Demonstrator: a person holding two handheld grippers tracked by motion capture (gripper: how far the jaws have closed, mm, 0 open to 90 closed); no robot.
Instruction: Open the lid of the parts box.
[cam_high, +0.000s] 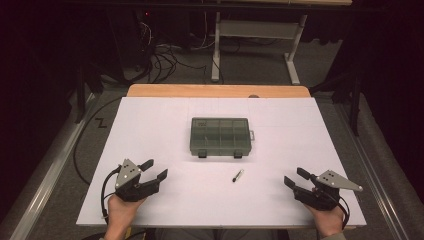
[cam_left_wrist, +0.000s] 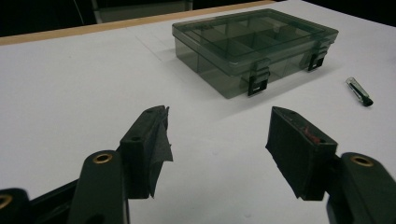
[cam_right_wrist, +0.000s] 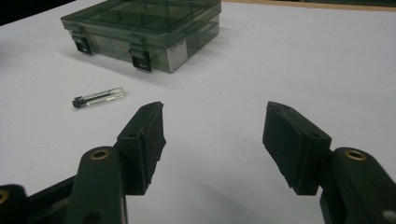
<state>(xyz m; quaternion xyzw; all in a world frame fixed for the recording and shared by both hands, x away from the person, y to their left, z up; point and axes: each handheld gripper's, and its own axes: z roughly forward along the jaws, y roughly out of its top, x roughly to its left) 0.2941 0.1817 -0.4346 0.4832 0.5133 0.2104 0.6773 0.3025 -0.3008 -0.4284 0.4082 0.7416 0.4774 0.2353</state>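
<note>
A smoky clear compartment box (cam_high: 220, 136) with two black latches sits closed near the middle of the white table; it lies ahead in the left gripper view (cam_left_wrist: 254, 44) and the right gripper view (cam_right_wrist: 144, 30). A small clear vial with a black cap (cam_high: 238, 175) lies on the table in front of the box, also seen as the vial (cam_left_wrist: 359, 91) and the vial (cam_right_wrist: 98, 97). My left gripper (cam_high: 156, 170) rests at the front left, open and empty. My right gripper (cam_high: 295, 178) rests at the front right, open and empty. Bare table shows between the left gripper jaws (cam_left_wrist: 217, 147) and right gripper jaws (cam_right_wrist: 212, 142).
The white table surface (cam_high: 150, 125) has a wooden strip (cam_high: 215, 91) along its far edge. Beyond it stand a metal table frame (cam_high: 255, 35) and tangled cables (cam_high: 165, 55) on the floor. A black cable (cam_high: 82, 150) runs off the table's left side.
</note>
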